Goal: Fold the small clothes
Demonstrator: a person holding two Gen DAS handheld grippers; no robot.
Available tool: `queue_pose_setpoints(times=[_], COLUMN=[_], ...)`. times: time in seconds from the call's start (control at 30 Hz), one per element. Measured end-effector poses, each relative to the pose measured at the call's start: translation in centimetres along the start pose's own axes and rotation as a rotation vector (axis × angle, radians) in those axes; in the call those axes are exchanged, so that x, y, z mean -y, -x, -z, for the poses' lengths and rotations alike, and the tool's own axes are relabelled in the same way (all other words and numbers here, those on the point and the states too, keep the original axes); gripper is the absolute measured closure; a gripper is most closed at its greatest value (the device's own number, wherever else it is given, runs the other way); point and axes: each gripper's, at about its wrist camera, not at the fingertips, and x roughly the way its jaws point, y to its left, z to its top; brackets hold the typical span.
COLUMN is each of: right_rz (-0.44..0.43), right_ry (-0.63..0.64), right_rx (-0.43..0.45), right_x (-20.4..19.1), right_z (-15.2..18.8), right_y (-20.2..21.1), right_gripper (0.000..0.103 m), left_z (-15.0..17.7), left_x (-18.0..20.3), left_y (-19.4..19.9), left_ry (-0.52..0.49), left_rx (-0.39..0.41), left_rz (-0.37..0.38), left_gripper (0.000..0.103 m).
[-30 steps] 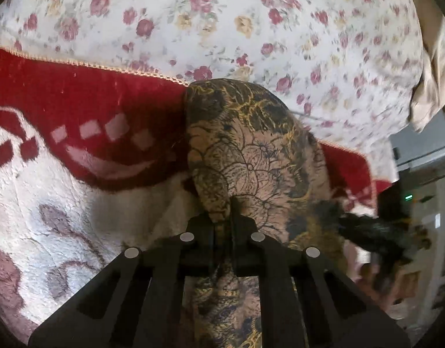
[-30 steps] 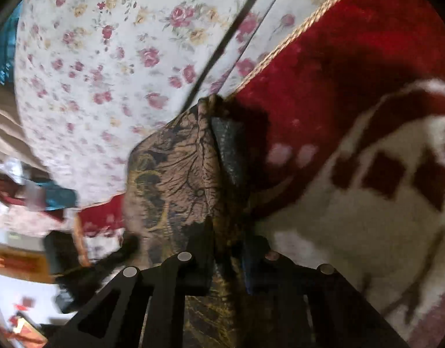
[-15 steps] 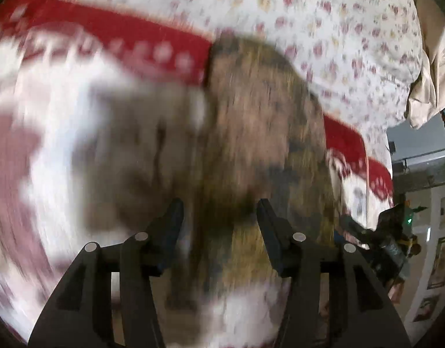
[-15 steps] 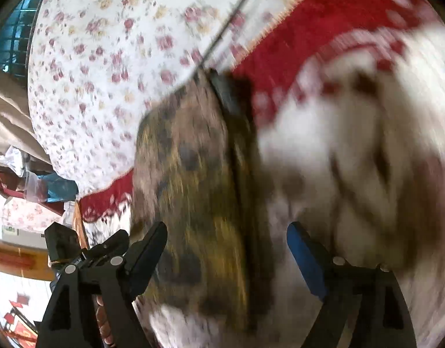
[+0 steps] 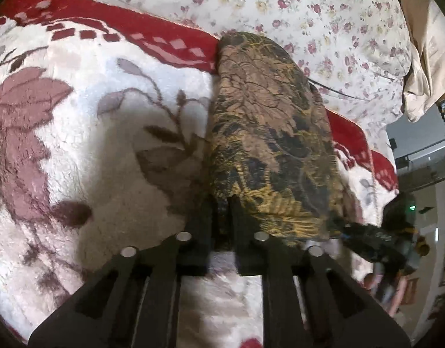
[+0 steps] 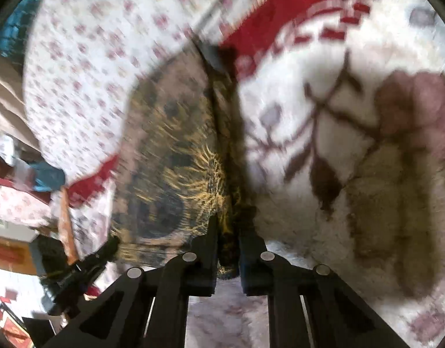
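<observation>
A bed serves as the work surface, covered by a plush white-and-red blanket (image 5: pixel 112 133) with a leaf pattern, lying over a rose-printed sheet (image 5: pixel 324 11); room clutter shows past the bed's edge, too blurred to identify. The task's thing, a brown-and-gold patterned garment (image 5: pixel 268 133), lies on the blanket as a long, narrow folded band, its far end near the blanket's red border. The left claw (image 5: pixel 222 217) has just been closing and now pinches one near corner of the garment between its jaws; the right claw (image 6: pixel 228 232) has likewise just been closing and grips the other near corner, where stacked edges of cloth show between the jaws. Judged step: both near corners re-gripped, ready for a further fold. The next move probably calls for lifting both corners together and carrying them evenly toward the far end, keeping the layers aligned.
</observation>
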Motion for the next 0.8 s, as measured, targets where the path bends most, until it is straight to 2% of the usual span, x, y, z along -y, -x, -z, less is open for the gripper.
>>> queue_pose_setpoints(times=[0.1, 0.13, 0.17, 0.2, 0.23, 0.27, 0.4, 0.5, 0.63, 0.73, 0.8], right_rz=[-0.018, -0.016, -0.006, 0.013, 0.038, 0.055, 0.161, 0.232, 0.312, 0.291, 0.269], right_ry=[-0.014, -0.021, -0.023, -0.020, -0.014, -0.005, 0.068, 0.121, 0.222, 0.256, 0.283], right_rx=[0.023, 0.042, 0.070, 0.103, 0.129, 0.147, 0.182, 0.193, 0.312, 0.399, 0.415], right_x=[0.4, 0.4, 0.3, 0.0, -0.4, -0.8, -2.7, -3.8, -6.1, -7.6, -8.5], right_z=[0.6, 1.1, 1.9, 2.9, 3.9, 4.7, 9.2, 12.3, 15.3, 17.1, 18.3], right_y=[1.1, 1.7, 2.5, 3.4, 4.0, 4.5, 5.6, 6.2, 8.7, 10.9, 12.4], right_gripper=[0.081, 0.072, 0.054, 0.045, 0.026, 0.017, 0.016, 0.016, 0.016, 0.016, 0.016], left_z=[1.0, 1.7, 2.4, 3.4, 4.2, 5.0, 7.8, 10.2, 12.1, 13.8, 14.6], left_x=[0.0, 0.1, 0.2, 0.5, 0.8, 1.2, 3.0, 3.5, 3.8, 4.7, 5.6], left_y=[0.9, 1.4, 1.7, 2.0, 2.1, 2.3, 3.1, 4.9, 7.8, 10.8, 12.5], left_ry=[0.004, -0.009, -0.027, -0.058, -0.080, -0.115, -0.251, -0.295, -0.276, -0.286, -0.323], left_rx=[0.035, 0.050, 0.062, 0.074, 0.080, 0.094, 0.123, 0.194, 0.262, 0.359, 0.364], left_rz=[-0.010, -0.027, -0.043, -0.079, -0.115, -0.163, -0.297, -0.379, -0.382, -0.414, -0.435], left_gripper=[0.080, 0.076, 0.076, 0.076, 0.076, 0.076, 0.060, 0.060, 0.060, 0.060, 0.052])
